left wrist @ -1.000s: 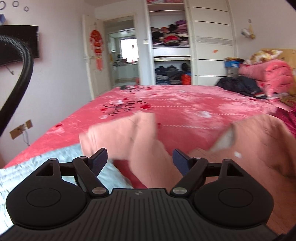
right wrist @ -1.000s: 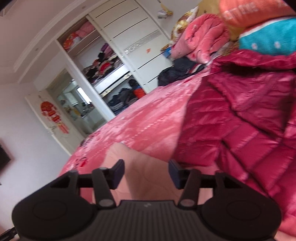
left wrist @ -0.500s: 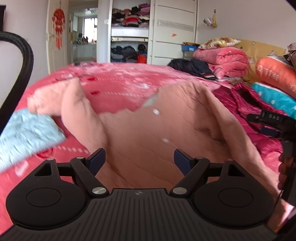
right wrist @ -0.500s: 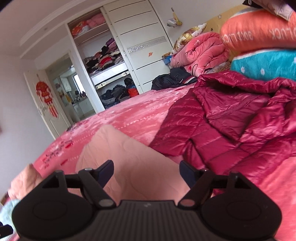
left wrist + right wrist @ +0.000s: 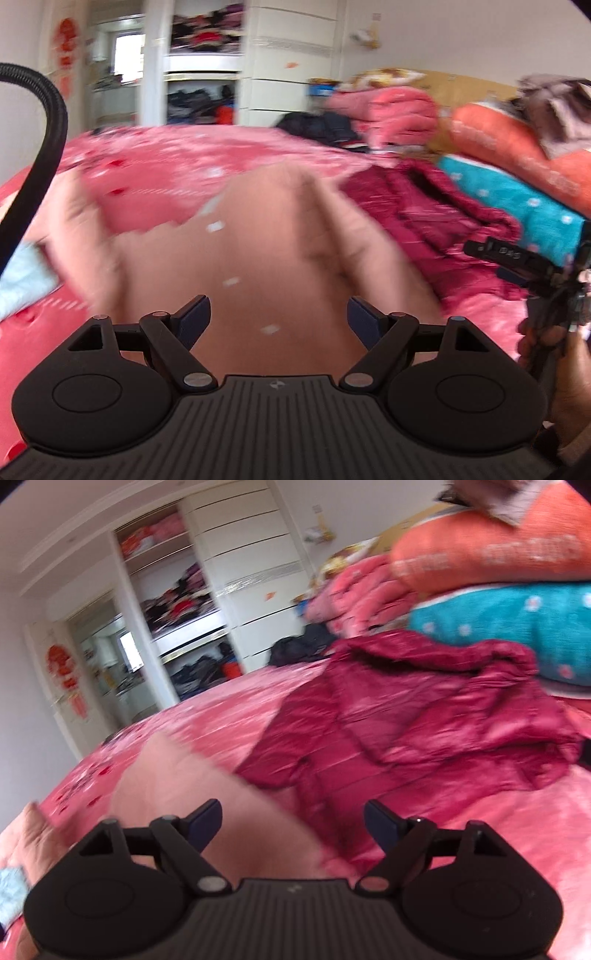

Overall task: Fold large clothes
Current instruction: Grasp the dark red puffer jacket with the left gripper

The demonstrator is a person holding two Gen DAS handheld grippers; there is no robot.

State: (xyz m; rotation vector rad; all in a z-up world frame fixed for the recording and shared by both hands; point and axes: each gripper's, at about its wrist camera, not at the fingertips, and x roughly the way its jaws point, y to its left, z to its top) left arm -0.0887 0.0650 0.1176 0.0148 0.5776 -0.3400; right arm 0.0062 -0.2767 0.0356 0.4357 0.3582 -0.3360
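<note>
white lettering on the orange pillow (image 5: 509, 550) is too blurred to read.

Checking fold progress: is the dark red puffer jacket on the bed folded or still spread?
Not folded. The dark red quilted puffer jacket lies crumpled and loosely spread on the pink bedspread, hood bunched, beside the peach quilted garment.

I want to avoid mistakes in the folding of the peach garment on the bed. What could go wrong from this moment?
1. The dark red jacket lies right beside the peach garment, perhaps overlapping its edge, so a grasp there might catch both.
2. Both grippers are empty: the left gripper is open, and the right gripper is opening, so the loose garment may not stay flat.
3. Both views are blurred, so edges are hard to judge.
</note>
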